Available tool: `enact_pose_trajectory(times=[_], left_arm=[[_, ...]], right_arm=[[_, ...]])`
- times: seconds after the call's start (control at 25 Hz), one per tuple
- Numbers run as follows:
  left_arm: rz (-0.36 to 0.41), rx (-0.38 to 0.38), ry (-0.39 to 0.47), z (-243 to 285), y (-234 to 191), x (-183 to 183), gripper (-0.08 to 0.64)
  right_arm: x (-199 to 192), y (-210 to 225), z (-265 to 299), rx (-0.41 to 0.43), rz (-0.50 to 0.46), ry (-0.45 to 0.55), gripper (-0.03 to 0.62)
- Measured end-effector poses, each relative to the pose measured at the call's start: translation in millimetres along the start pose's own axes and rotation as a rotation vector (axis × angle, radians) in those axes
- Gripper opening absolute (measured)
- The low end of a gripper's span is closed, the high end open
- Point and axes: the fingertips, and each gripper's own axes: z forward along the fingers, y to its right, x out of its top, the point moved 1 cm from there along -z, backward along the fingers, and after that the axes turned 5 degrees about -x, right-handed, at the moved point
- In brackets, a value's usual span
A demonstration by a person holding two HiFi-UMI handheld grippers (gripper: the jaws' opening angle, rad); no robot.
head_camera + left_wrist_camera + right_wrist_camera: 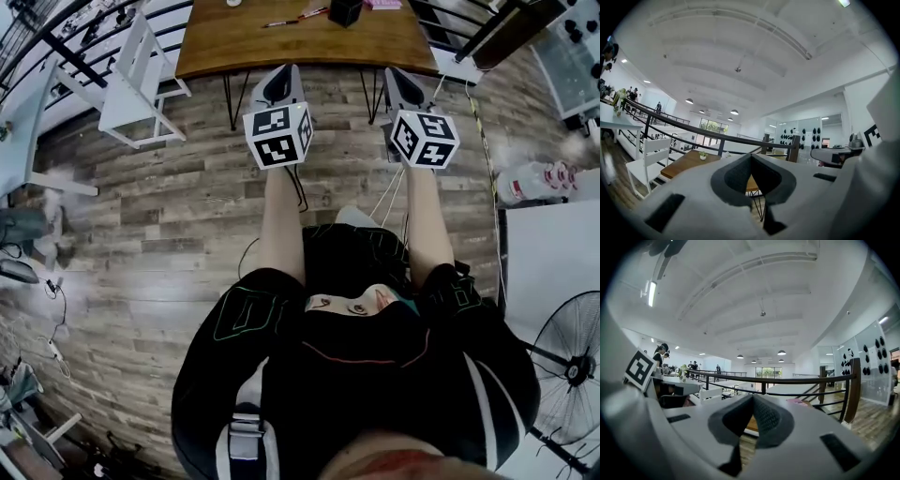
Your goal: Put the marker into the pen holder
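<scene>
White wooden chair (131, 73) stood at 10 o'clock in the head view, beside the brown wooden table (234, 47) at 12. Left hand-held gripper (751, 156) was clenched on nothing: in its own view the grey pads met at the tips, with only table and railing beyond. On the tabletop a slim dark pen-shaped stick (279, 23) and a slim red pen-shaped stick (314, 13) lay roughly end to end at 9 o'clock of the black pen holder (345, 11), near it but apart. They were too small to tell which was the marker. Right hand-held gripper (753, 397) was likewise clamped empty, at 1 o'clock from the torso, near the table's front edge. Judgement: the marker is probably light and rigid with a smooth round barrel, so apt to roll or slip. Pinch it mid-barrel across the width, then tip it upright over the holder. The holder looked light too and could topple if knocked.
</scene>
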Motion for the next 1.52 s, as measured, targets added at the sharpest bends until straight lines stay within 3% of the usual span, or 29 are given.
enact_pose_trajectory(times=[0.56,1.0,1.32,1.52], left_arm=[[-0.013,-0.006,0.023,20,-1,2,0.008],[-0.008,0.035,0.027,67,-30,1,0.008],[-0.038,0.040,-0.031,136,-46,-22,0.008],[-0.086,0.053,-0.131,166,-58,-65,0.008]], right_arm=[[14,24,7,-0.006,-0.002,0.031,0.003],[10,45,64,0.032,0.017,0.041,0.003],[-14,81,126,0.039,0.052,-0.022,0.003],[-49,92,159,0.041,0.081,-0.113,0.003]])
